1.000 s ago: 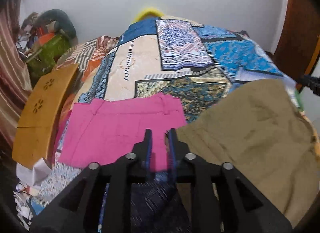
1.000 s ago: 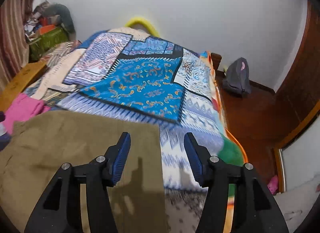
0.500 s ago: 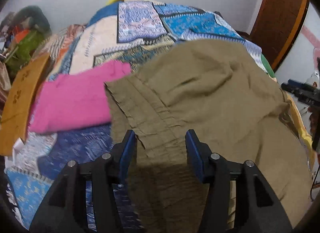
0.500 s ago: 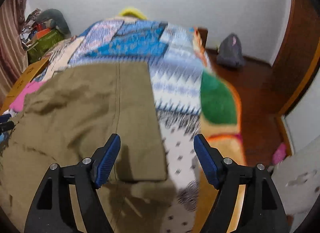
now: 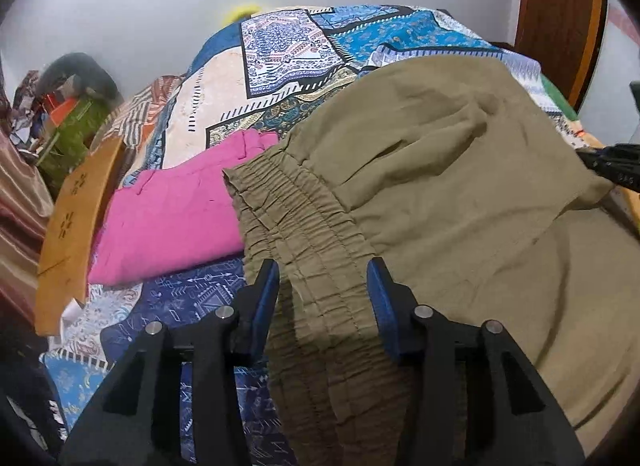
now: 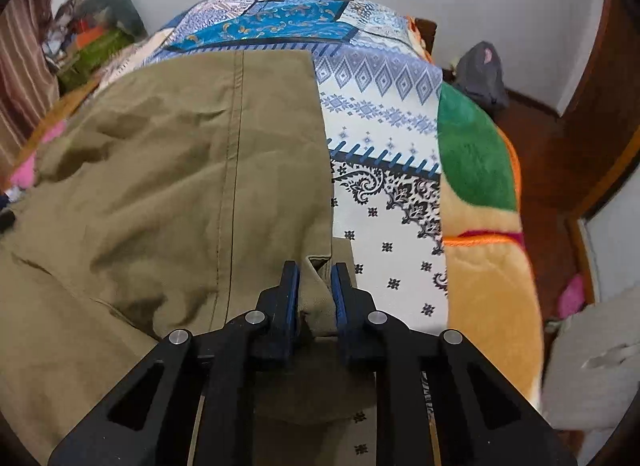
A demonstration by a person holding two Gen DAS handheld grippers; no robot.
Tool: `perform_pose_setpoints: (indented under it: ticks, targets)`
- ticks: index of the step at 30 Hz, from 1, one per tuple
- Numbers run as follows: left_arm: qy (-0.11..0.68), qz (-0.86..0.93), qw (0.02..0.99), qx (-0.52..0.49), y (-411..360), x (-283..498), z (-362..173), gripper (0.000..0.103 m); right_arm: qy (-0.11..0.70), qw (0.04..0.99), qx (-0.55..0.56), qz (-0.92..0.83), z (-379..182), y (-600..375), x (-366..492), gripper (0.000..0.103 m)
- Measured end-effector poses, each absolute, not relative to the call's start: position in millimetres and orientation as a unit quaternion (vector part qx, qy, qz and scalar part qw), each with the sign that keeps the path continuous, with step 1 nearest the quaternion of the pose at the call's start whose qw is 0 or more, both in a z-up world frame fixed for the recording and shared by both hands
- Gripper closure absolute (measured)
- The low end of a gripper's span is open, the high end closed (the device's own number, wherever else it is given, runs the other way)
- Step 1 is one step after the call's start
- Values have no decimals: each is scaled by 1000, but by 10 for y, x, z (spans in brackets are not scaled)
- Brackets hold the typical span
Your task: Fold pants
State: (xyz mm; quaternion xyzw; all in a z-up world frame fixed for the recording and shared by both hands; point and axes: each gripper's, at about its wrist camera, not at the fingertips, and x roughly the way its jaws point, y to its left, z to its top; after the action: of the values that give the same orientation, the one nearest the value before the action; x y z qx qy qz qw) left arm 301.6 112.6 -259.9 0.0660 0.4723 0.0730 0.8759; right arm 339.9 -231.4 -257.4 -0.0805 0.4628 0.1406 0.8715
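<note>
Olive-khaki pants lie spread over a patchwork bedspread. Their gathered elastic waistband runs between the fingers of my left gripper, which is open and straddles it. In the right wrist view the pants fill the left half, with the leg hem near the middle. My right gripper is shut on a bunched corner of the pant leg hem. The right gripper's black tip also shows in the left wrist view at the right edge.
Folded pink pants lie left of the waistband. A wooden bed rail borders the left side. The patchwork bedspread and an orange-green blanket lie right of the pants. A grey bag sits on the floor.
My left gripper opened, left the pink pants and moved right over the olive waistband. My right gripper moved down to the leg hem and closed on it.
</note>
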Motion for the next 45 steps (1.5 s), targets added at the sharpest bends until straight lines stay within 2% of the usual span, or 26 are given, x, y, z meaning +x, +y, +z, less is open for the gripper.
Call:
perform_pose_setpoints:
  ticks: [3, 7, 8, 13, 15, 19, 21, 27, 30, 33, 39, 45]
  targets:
    - [473, 105, 872, 69, 1223, 3021, -2514, 55, 457, 876, -94, 122, -2402, -2342, 3282, 83]
    - [464, 85, 881, 27, 1296, 2809, -2230, 55, 439, 883, -68, 153, -2104, -2471, 2926, 55]
    - [461, 81, 883, 24, 1266, 2753, -2177, 55, 436, 884, -66, 157, -2059, -2479, 2849, 53]
    - [453, 30, 891, 22, 934, 2364, -1962, 54, 442, 872, -19, 208, -1915, -2465, 2371, 52]
    - [456, 12, 890, 14, 805, 2246, -1964, 49, 453, 862, -3, 227, -1975, -2404, 2225, 51]
    - [490, -13, 871, 24, 503, 2061, -2252, 44, 485, 844, -31, 228, -2316, -2207, 1945, 50]
    - [483, 6, 874, 50, 423, 1967, -2369, 38, 465, 859, -20, 211, -2348, -2262, 1813, 46]
    - [488, 22, 872, 45, 619, 1745, -2339, 35, 492, 844, -14, 215, -2347, -2478, 1695, 43]
    - [495, 15, 869, 2, 825, 1651, -2276, 34, 492, 844, -40, 209, -2289, -2492, 1624, 42]
    - [493, 19, 870, -14, 916, 1653, -2165, 34, 497, 843, -60, 200, -2207, -2526, 1672, 41]
    - [448, 37, 893, 4, 1060, 1886, -1816, 32, 446, 873, -66, 188, -1854, -2503, 1931, 39]
    - [446, 62, 893, 0, 1369, 2427, -1846, 31, 416, 888, -51, 191, -1653, -2367, 2434, 37]
